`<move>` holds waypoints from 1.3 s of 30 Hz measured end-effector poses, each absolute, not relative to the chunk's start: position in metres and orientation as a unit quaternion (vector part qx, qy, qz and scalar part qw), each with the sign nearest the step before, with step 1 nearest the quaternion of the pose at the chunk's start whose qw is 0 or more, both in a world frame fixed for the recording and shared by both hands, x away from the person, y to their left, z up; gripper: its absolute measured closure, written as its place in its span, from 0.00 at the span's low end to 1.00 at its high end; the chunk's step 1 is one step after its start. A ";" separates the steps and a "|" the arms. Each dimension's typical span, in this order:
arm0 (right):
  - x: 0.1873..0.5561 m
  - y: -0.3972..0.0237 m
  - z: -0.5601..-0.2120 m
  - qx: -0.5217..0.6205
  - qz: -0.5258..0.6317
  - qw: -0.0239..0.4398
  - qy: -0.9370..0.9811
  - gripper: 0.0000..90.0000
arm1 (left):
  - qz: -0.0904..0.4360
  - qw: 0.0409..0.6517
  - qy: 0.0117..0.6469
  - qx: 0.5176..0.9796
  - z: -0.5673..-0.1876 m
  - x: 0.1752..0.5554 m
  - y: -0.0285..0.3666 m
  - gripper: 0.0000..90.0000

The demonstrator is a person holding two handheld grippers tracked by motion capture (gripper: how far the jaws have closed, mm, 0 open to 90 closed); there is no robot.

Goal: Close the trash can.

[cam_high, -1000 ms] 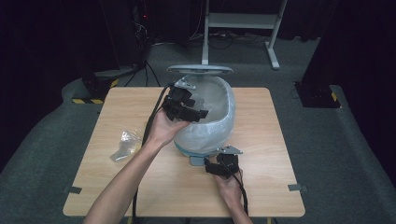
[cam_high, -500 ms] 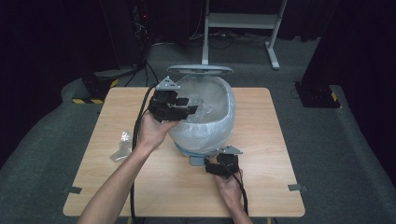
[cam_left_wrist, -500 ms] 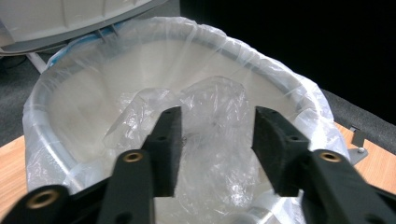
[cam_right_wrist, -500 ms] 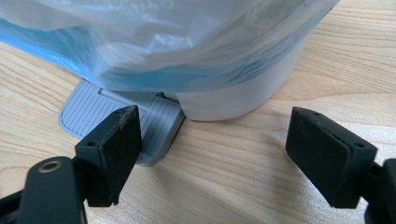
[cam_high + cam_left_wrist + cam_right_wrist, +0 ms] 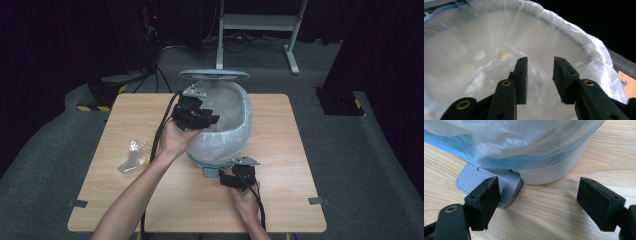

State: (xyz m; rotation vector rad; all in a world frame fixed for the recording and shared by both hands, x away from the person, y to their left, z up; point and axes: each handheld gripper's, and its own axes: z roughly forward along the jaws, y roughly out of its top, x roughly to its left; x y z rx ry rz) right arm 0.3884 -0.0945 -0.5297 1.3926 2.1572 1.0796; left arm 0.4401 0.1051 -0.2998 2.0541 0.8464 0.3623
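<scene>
High view, left gripper [image 5: 207, 119]: a hand is holding it over the near-left rim of the pedal bin [image 5: 235, 130], jaws pointing into the opening; their gap is too small to judge here.
High view, right gripper [image 5: 231, 181]: it is resting low on the wooden table [image 5: 280, 150], just before the bin's grey pedal [image 5: 210, 172].
High view, lid [image 5: 214, 74]: it is standing open beyond the left gripper.
High view, crumpled clear plastic [image 5: 132, 155]: it is lying on the table, well left of both grippers.
Left gripper view, jaws: they are standing apart, gripping nothing, over the liner bag [image 5: 469, 50]; a small yellowish scrap [image 5: 502, 54] is lying ahead of them.
Right gripper view, jaws: they are spread wide, empty; the pedal [image 5: 477, 180] is sitting just beyond the left jaw, the bin's base [image 5: 549, 173] ahead between them.
Writing: none is readable anywhere.
</scene>
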 end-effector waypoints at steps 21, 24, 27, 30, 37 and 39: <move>0.388 -0.094 -0.530 0.493 0.382 0.176 0.761 0.20 | 0.169 0.467 0.353 0.793 -0.287 0.419 0.143 0.47; 0.388 -0.094 -0.530 0.493 0.382 0.176 0.762 0.20 | 0.173 0.472 0.353 0.789 -0.290 0.417 0.148 0.43; 0.388 -0.094 -0.530 0.492 0.382 0.177 0.762 0.21 | 0.177 0.477 0.353 0.785 -0.291 0.416 0.152 0.41; 0.388 -0.095 -0.530 0.489 0.382 0.179 0.763 0.21 | 0.183 0.485 0.352 0.779 -0.291 0.412 0.158 0.40; 0.388 -0.094 -0.530 0.492 0.382 0.177 0.762 0.21 | 0.174 0.506 0.358 0.766 -0.296 0.410 0.173 0.42; 0.388 -0.094 -0.530 0.492 0.382 0.177 0.762 0.21 | 0.175 0.507 0.364 0.761 -0.297 0.409 0.177 0.42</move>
